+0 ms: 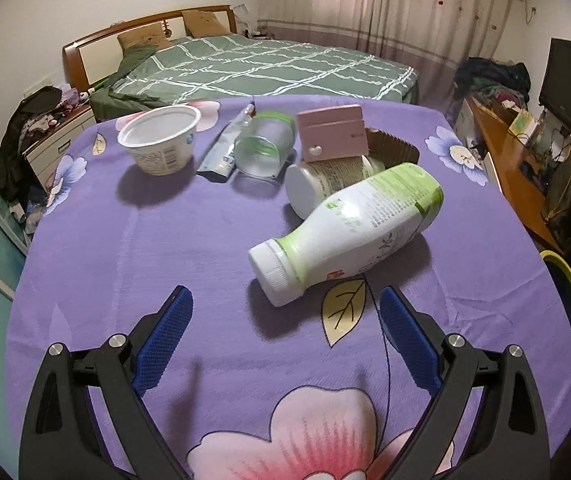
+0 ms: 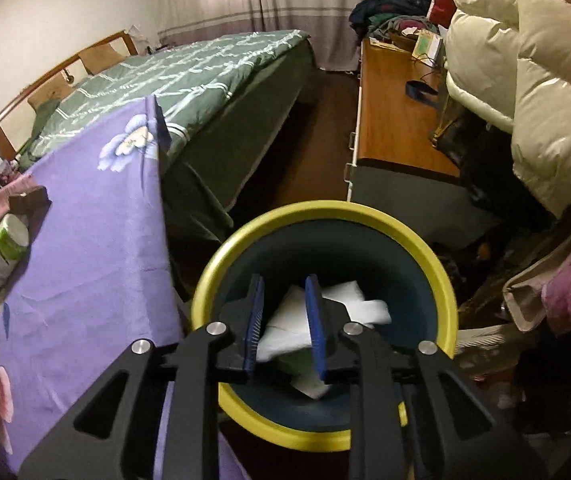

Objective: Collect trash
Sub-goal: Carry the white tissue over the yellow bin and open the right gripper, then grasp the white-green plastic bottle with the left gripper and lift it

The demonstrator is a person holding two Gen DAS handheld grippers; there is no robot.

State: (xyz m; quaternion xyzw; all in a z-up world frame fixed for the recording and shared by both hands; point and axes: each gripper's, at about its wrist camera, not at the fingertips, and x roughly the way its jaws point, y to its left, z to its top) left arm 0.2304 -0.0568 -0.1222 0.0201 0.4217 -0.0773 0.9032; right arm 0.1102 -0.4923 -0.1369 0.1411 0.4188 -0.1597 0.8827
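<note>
A: Why is the left gripper [image 1: 285, 320] parked over the near half of the tabletop [image 1: 125, 248]?

B: Its jaws are spread wide and empty, lined up with the bottle [image 1: 345, 232] lying on its side toward the right edge, cap end nearest. I'd judge that's the next pick.

A: And the rest of the trash?

B: Along the far edge: the cup [image 1: 159, 140] upright at the left, a tube [image 1: 229, 144] beside it, a clear jar [image 1: 265, 148] tipped over, then a white jar [image 1: 325, 184] on its side under a pink box [image 1: 331, 132], touching the bottle.

A: The right gripper [image 2: 284, 320]?

B: It hangs over the bin [image 2: 325, 216], which stands on the floor off the table's right edge. Jaws part-spread, nothing pinched. White paper [image 2: 325, 312] lies below them in the bin, so it looks like a drop point.

A: Anything unclear?

B: A brown corrugated thing [image 1: 395, 146] behind the pink box is mostly hidden. The bin's near rim is covered by the gripper, and what lies under the paper can't be seen. In the left view only a sliver of the bin shows.
</note>
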